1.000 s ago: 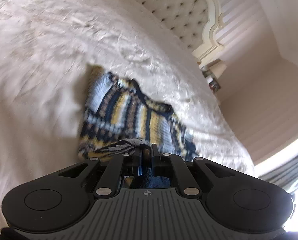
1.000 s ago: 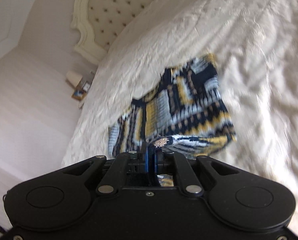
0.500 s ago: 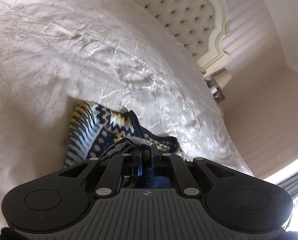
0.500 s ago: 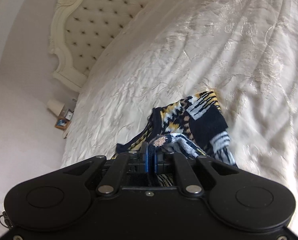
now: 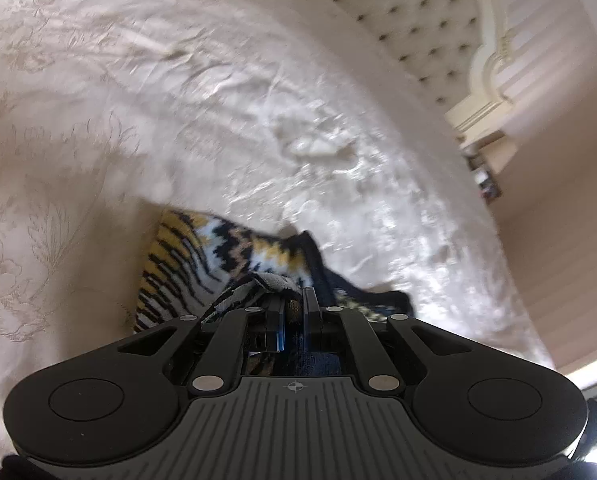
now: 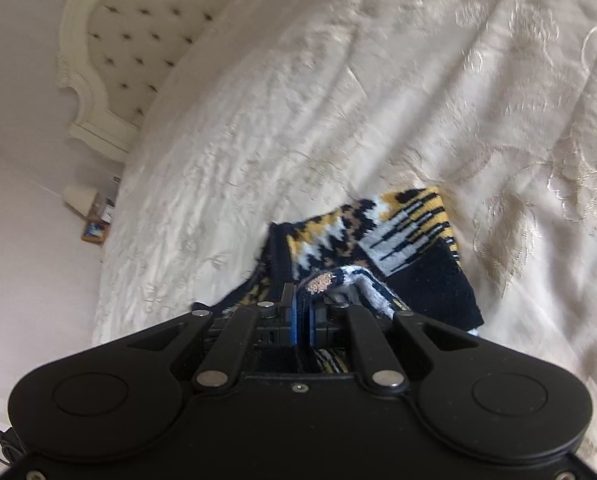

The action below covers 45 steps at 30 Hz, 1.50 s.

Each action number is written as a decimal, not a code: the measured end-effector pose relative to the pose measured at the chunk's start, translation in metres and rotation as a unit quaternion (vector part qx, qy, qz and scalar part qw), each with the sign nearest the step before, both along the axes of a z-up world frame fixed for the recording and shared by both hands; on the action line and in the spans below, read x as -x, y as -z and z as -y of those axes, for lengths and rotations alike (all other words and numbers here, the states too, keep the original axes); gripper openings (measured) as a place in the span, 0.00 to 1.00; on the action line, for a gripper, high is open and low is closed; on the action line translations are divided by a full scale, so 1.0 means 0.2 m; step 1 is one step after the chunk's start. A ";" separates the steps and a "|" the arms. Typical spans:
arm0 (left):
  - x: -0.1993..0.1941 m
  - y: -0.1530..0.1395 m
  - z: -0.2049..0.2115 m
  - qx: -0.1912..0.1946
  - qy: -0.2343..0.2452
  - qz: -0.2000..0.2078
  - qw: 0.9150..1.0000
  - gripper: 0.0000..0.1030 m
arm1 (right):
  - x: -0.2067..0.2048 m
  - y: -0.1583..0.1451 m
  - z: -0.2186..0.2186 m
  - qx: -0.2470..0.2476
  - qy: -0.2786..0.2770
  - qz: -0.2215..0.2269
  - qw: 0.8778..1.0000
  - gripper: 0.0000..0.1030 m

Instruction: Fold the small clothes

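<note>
Handling a small knitted garment (image 5: 234, 256), patterned in navy, yellow and white, lying in the lower middle of both frames on the cream embroidered bedspread (image 5: 78, 128). Being pinched at two edges: left gripper (image 5: 294, 304) closed tight on a bunched hem at the centre bottom of the left wrist view, right gripper (image 6: 308, 304) likewise clamped on a rolled edge at the centre bottom of the right wrist view, knit showing between both pairs of blue pads. Looking soft, limp and light, judging by the way the held edges are curling over the jaws and the rest is slumping onto the bed. Probably stretching rather than slipping, thick ribbed yarn giving good friction against the pads. Likely sagging in the middle if lifted by these two points only. Best gripping at corners or along a hem, where the knit is doubled and firmer, keeping both holds level so the fold is landing square. Nothing fragile here; snagging loose yarn on the jaws being the only small risk. Tufted headboard (image 6: 138, 32) sitting in the upper left of the right view, well apart.
</note>
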<state>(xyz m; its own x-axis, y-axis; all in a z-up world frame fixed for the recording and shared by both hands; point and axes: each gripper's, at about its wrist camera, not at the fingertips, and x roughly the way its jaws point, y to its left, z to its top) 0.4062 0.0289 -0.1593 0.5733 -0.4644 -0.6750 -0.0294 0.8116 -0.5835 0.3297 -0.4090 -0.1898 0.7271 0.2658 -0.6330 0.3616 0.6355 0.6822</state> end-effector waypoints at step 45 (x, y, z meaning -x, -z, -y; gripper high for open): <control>0.20 -0.07 0.43 -0.181 0.197 0.083 0.960 0.36 | -0.08 -0.10 -0.03 0.168 -0.108 -0.002 0.980 0.51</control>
<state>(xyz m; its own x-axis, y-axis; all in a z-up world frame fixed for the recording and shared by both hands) 0.3665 -0.0576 -0.1454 0.5154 -0.4201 -0.7469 0.3904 0.8910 -0.2318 0.3456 -0.4025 -0.1707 0.6744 0.1893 -0.7137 0.1958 0.8861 0.4201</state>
